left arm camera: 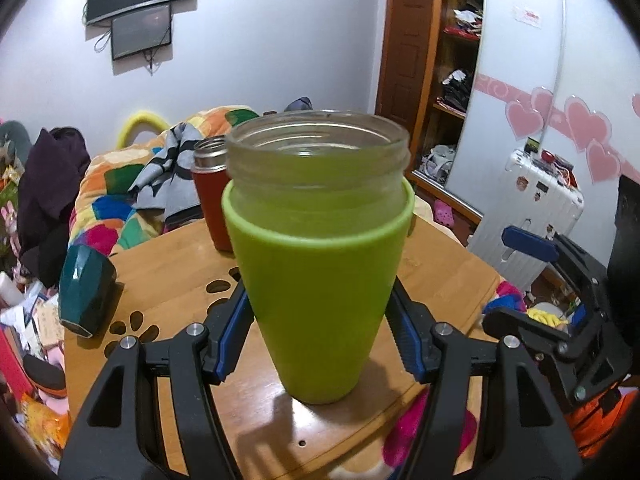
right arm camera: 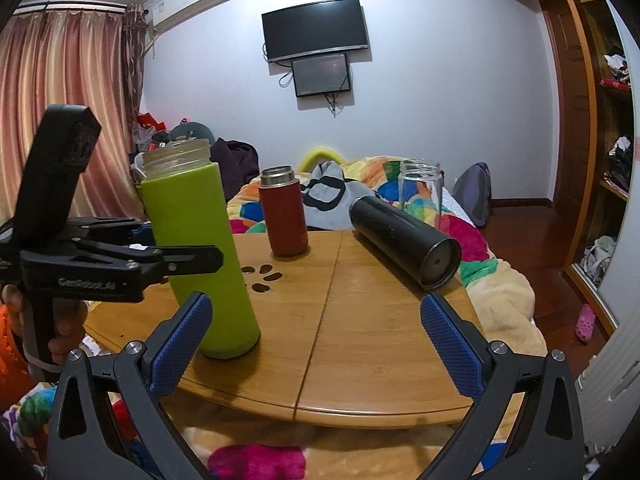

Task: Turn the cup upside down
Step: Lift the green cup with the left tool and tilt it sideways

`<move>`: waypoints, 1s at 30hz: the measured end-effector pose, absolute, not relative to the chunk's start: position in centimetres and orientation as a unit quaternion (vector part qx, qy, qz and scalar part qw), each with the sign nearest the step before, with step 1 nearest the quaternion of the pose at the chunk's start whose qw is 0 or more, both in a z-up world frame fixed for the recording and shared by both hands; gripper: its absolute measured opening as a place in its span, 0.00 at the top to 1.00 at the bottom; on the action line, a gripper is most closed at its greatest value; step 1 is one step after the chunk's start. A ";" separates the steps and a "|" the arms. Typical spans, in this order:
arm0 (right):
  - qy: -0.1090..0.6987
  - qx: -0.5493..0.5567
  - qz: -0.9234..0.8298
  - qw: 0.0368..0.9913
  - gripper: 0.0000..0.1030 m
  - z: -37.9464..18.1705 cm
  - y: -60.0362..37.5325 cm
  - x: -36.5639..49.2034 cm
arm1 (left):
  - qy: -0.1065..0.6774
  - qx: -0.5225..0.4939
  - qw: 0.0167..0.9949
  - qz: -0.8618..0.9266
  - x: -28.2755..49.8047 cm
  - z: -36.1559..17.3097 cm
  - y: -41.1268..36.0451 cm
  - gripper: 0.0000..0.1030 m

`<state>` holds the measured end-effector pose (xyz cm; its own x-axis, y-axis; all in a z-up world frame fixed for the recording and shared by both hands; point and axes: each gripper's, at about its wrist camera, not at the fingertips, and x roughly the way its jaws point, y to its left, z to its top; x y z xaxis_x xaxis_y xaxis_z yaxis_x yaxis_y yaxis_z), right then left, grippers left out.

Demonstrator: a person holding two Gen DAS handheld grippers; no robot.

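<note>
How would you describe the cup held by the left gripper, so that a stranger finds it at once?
Start at the round wooden table. At its left edge stands the green cup, upright, with the left gripper closed on its sides. Unlike the red flask, the lying black flask and the clear glass, it has a lime-green sleeve under a clear threaded rim.

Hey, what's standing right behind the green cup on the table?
In the left wrist view, a red flask stands upright behind the green cup, its open metal rim showing. The cup covers the flask's right side. The left gripper fingers clamp the cup.
</note>
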<state>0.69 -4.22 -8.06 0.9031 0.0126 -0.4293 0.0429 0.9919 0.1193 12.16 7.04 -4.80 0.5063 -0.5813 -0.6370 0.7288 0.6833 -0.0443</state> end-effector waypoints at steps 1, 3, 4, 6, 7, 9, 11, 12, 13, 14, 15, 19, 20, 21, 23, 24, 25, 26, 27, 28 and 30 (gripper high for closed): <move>0.220 0.063 -0.005 0.973 0.00 -8.1 -4.1 0.8 | 0.319 0.111 0.860 -0.382 12.0 -4.9 7.1 0.38; 0.221 0.064 0.004 0.973 0.00 -8.4 -3.7 1.2 | 0.314 0.114 0.862 -0.382 11.7 -5.0 7.2 0.38; 0.221 0.064 0.008 0.973 0.00 -8.4 -3.5 1.3 | 0.311 0.116 0.863 -0.381 11.5 -4.9 7.2 0.38; 0.225 0.062 0.022 0.972 0.00 -8.9 -2.9 2.0 | 0.312 0.114 0.863 -0.382 11.6 -5.0 7.3 0.38; 0.227 0.061 0.029 0.972 0.00 -9.1 -2.7 2.3 | 0.313 0.112 0.862 -0.384 11.6 -5.0 7.4 0.38; 0.232 0.064 0.050 0.969 0.00 -9.8 -2.3 3.1 | 0.314 0.105 0.860 -0.388 11.7 -4.9 7.5 0.38; 0.237 0.064 0.071 0.967 0.00 -10.5 -1.8 3.8 | 0.312 0.091 0.858 -0.397 11.8 -4.6 8.1 0.38; 0.241 0.062 0.087 0.965 0.00 -11.0 -1.4 4.4 | 0.313 0.086 0.857 -0.400 11.8 -4.5 8.2 0.38; 0.243 0.061 0.094 0.964 0.00 -11.3 -1.2 4.8 | 0.313 0.078 0.856 -0.405 11.8 -4.3 8.4 0.38; 0.245 0.059 0.103 0.962 0.00 -11.6 -0.9 5.4 | 0.313 0.071 0.854 -0.409 11.9 -4.2 8.6 0.38; 0.249 0.058 0.113 0.960 0.00 -12.0 -0.6 6.0 | 0.315 0.067 0.852 -0.412 12.0 -4.2 8.7 0.38; 0.260 0.050 0.139 0.954 0.01 -13.1 0.7 7.9 | 0.313 0.060 0.851 -0.417 12.1 -4.2 8.9 0.37; 0.264 0.046 0.143 0.953 0.01 -13.2 1.0 8.3 | 0.312 0.059 0.851 -0.418 12.1 -4.2 8.9 0.37; 0.265 0.040 0.148 0.952 0.02 -13.4 1.5 8.6 | 0.312 0.058 0.851 -0.419 12.0 -4.2 8.9 0.37; 0.268 0.028 0.153 0.951 0.07 -13.7 2.2 9.0 | 0.311 0.054 0.851 -0.420 12.1 -4.2 9.0 0.38; 0.268 0.024 0.159 0.950 0.13 -13.8 2.7 9.2 | 0.310 0.051 0.852 -0.419 12.2 -4.2 9.1 0.38; 0.267 0.024 0.165 0.949 0.19 -13.9 2.8 9.5 | 0.313 0.042 0.851 -0.421 12.4 -4.2 9.3 0.38; 0.267 0.023 0.168 0.949 0.23 -14.0 3.0 9.7 | 0.314 0.036 0.850 -0.422 12.6 -4.3 9.7 0.38; 0.268 0.020 0.165 0.949 0.28 -14.0 3.1 9.7 | 0.316 0.029 0.849 -0.423 12.8 -4.3 9.9 0.38; 0.269 0.018 0.163 0.949 0.29 -14.1 3.2 9.7 | 0.320 0.017 0.847 -0.425 13.1 -4.4 10.3 0.38; 0.272 0.013 0.158 0.949 0.31 -14.4 3.6 9.4 | 0.325 0.001 0.844 -0.427 13.5 -4.4 10.8 0.38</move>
